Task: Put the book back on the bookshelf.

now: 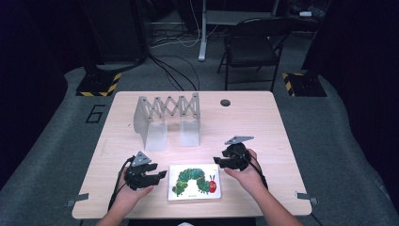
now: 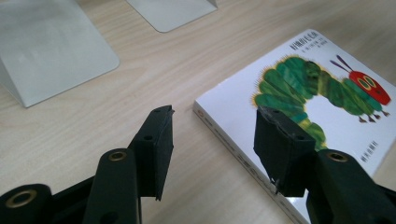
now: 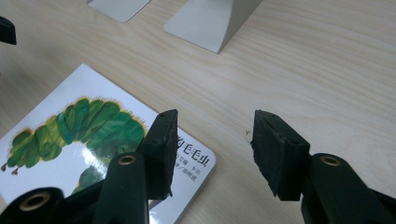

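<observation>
Two grippers hung open with nothing held: the left gripper (image 1: 162,175) by one side of the caterpillar book (image 1: 195,182), the right gripper (image 1: 217,161) by the other. That book lay flat on the table (image 1: 254,122), near a grey rack (image 1: 167,120).

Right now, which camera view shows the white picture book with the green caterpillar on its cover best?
The high view: the whole white picture book with the green caterpillar lies flat, every edge visible. The left gripper view crops its near corner behind a jaw; the right gripper view shows part of the cover.
</observation>
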A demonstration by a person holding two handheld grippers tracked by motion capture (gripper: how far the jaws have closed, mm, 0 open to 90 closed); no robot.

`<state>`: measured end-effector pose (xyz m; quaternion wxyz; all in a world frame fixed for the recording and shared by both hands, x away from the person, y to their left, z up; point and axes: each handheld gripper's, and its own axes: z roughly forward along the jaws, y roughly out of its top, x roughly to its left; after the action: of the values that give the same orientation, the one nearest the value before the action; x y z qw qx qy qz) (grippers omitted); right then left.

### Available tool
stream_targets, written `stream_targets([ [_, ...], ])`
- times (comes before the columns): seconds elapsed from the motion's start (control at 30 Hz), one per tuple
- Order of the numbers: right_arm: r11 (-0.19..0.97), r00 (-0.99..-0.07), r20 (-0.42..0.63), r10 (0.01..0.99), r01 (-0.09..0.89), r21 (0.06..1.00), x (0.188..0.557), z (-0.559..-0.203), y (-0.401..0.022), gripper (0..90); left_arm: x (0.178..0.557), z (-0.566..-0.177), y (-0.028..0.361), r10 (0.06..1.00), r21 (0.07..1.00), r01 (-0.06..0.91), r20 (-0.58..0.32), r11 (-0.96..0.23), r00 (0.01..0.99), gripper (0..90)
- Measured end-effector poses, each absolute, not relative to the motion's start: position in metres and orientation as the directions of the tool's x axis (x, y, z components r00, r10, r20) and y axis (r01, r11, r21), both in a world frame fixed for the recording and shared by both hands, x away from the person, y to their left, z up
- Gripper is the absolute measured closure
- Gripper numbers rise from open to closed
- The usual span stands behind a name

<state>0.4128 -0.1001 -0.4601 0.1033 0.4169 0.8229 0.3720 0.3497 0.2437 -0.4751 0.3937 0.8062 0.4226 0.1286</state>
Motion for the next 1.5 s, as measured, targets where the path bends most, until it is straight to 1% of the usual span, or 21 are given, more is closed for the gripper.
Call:
stream_targets([
  [0.07, 0.406, -0.657, 0.127, 0.743, 0.593, 0.695, 0.410, -0.459, -0.096, 50.5, 0.343, -0.475, 0.243, 0.778, 0.749, 0.574, -0.128, -0.331, 0.615, 47.0],
  [0.17, 0.387, -0.662, 0.157, 0.733, 0.595, 0.704, 0.405, -0.460, -0.092, 50.5, 0.334, -0.478, 0.243, 0.761, 0.751, 0.567, -0.136, -0.338, 0.634, 46.9],
  [0.27, 0.381, -0.668, 0.168, 0.725, 0.592, 0.710, 0.403, -0.468, -0.090, 50.5, 0.327, -0.484, 0.241, 0.739, 0.742, 0.550, -0.111, -0.383, 0.664, 48.9],
  [0.33, 0.371, -0.659, 0.190, 0.728, 0.612, 0.699, 0.406, -0.473, -0.088, 50.3, 0.325, -0.486, 0.240, 0.733, 0.739, 0.544, -0.103, -0.396, 0.673, 48.7],
  [0.43, 0.372, -0.665, 0.183, 0.724, 0.600, 0.708, 0.410, -0.474, -0.088, 49.3, 0.324, -0.491, 0.239, 0.734, 0.738, 0.550, -0.110, -0.391, 0.670, 47.4],
  [0.53, 0.357, -0.654, 0.200, 0.729, 0.614, 0.704, 0.411, -0.476, -0.090, 48.9, 0.321, -0.494, 0.238, 0.733, 0.738, 0.548, -0.108, -0.394, 0.672, 45.3],
  [0.67, 0.390, -0.668, 0.176, 0.723, 0.605, 0.694, 0.413, -0.481, -0.091, 48.9, 0.319, -0.497, 0.234, 0.719, 0.735, 0.544, -0.113, -0.404, 0.686, 45.3],
  [0.8, 0.411, -0.685, 0.173, 0.708, 0.598, 0.688, 0.414, -0.483, -0.088, 48.3, 0.316, -0.500, 0.229, 0.713, 0.735, 0.535, -0.102, -0.416, 0.694, 41.3],
  [0.83, 0.406, -0.674, 0.185, 0.715, 0.616, 0.675, 0.413, -0.483, -0.087, 48.0, 0.315, -0.500, 0.228, 0.705, 0.727, 0.538, -0.106, -0.426, 0.701, 40.3],
  [0.87, 0.425, -0.692, 0.163, 0.703, 0.593, 0.684, 0.414, -0.485, -0.087, 47.6, 0.315, -0.501, 0.226, 0.708, 0.738, 0.533, -0.106, -0.415, 0.698, 39.4],
  [0.93, 0.421, -0.686, 0.174, 0.706, 0.604, 0.677, 0.414, -0.486, -0.085, 46.6, 0.314, -0.502, 0.224, 0.702, 0.736, 0.535, -0.115, -0.415, 0.703, 38.0],
  [0.97, 0.425, -0.690, 0.169, 0.704, 0.600, 0.678, 0.414, -0.487, -0.085, 45.8, 0.314, -0.502, 0.223, 0.699, 0.737, 0.532, -0.114, -0.417, 0.706, 35.3],
  [1.03, 0.427, -0.689, 0.174, 0.704, 0.605, 0.672, 0.414, -0.488, -0.085, 44.8, 0.314, -0.503, 0.221, 0.688, 0.732, 0.535, -0.125, -0.422, 0.715, 34.4],
  [1.07, 0.427, -0.689, 0.175, 0.704, 0.607, 0.671, 0.414, -0.488, -0.085, 44.4, 0.313, -0.503, 0.220, 0.690, 0.732, 0.528, -0.110, -0.431, 0.715, 33.2],
  [1.17, 0.417, -0.677, 0.191, 0.711, 0.624, 0.662, 0.414, -0.489, -0.085, 43.5, 0.312, -0.507, 0.215, 0.678, 0.718, 0.516, -0.083, -0.468, 0.731, 32.9],
  [1.23, 0.422, -0.683, 0.187, 0.706, 0.617, 0.664, 0.415, -0.490, -0.086, 42.9, 0.312, -0.508, 0.212, 0.666, 0.704, 0.517, -0.083, -0.487, 0.741, 32.8],
  [1.33, 0.417, -0.674, 0.199, 0.711, 0.633, 0.652, 0.414, -0.490, -0.085, 42.3, 0.311, -0.510, 0.209, 0.664, 0.711, 0.509, -0.078, -0.485, 0.743, 30.6],
  [1.4, 0.420, -0.685, 0.189, 0.703, 0.615, 0.667, 0.415, -0.491, -0.085, 42.1, 0.311, -0.510, 0.209, 0.662, 0.713, 0.504, -0.073, -0.488, 0.746, 29.3],
  [1.5, 0.428, -0.680, 0.198, 0.706, 0.632, 0.646, 0.415, -0.492, -0.084, 42.1, 0.311, -0.512, 0.209, 0.659, 0.707, 0.509, -0.082, -0.491, 0.748, 28.9],
])
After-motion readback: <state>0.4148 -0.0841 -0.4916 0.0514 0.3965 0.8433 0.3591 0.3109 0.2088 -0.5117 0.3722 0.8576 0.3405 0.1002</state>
